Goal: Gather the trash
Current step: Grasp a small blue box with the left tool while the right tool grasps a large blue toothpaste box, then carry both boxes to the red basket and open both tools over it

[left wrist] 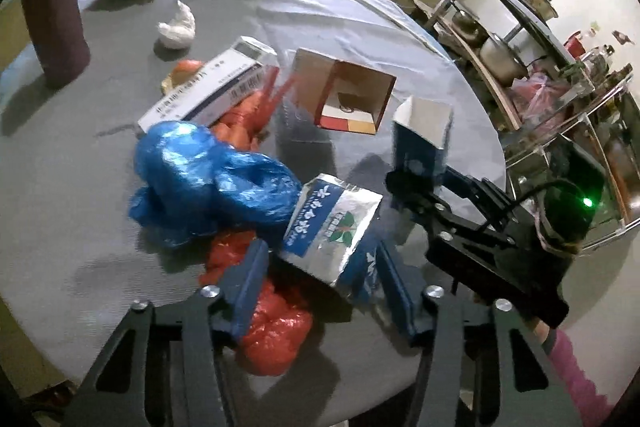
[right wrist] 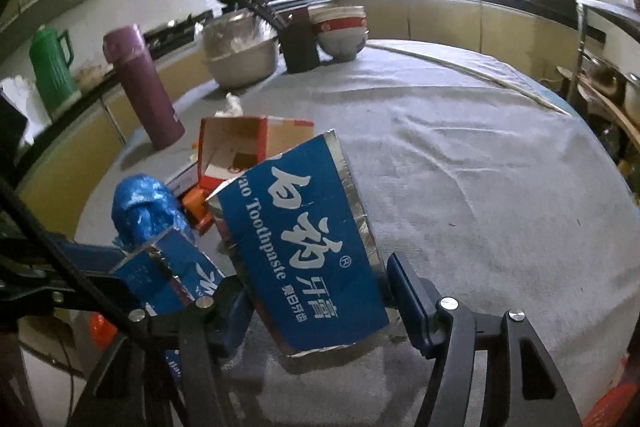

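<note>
The blue toothpaste box (right wrist: 304, 247) is sitting tilted between the fingers of the right gripper (right wrist: 322, 307), printed face up and open end pointing away over the table (right wrist: 480, 155). The jaws are standing at a middling width and clamping the box by its 2 narrow sides. In the left wrist view the same box (left wrist: 420, 143) is standing up out of that gripper (left wrist: 416, 191).

Just beside it, a second toothpaste box (left wrist: 332, 227), silver at its end, is lying between the fingers of the left gripper (left wrist: 322, 283). Those fingers are sitting close on both sides of it, but I cannot tell whether the pads are pressing it. This box is resting on the near edge of a heap: a red plastic bag (left wrist: 272, 323) under it, a blue plastic bag (left wrist: 208, 179) touching its left side.

Beyond the heap, a white medicine box (left wrist: 208, 87) is leaning on orange wrappers, and an open red carton (left wrist: 344, 95) is lying beside it. A crumpled tissue (left wrist: 176, 27) is lying farther back, apart from the rest.

A purple flask (right wrist: 140, 87) is standing near the table's left edge; bowls (right wrist: 340, 31) and a dark cup (right wrist: 298, 47) are crowding the far edge. To the right of the held box the grey cloth is lying bare as far as the rounded rim.
</note>
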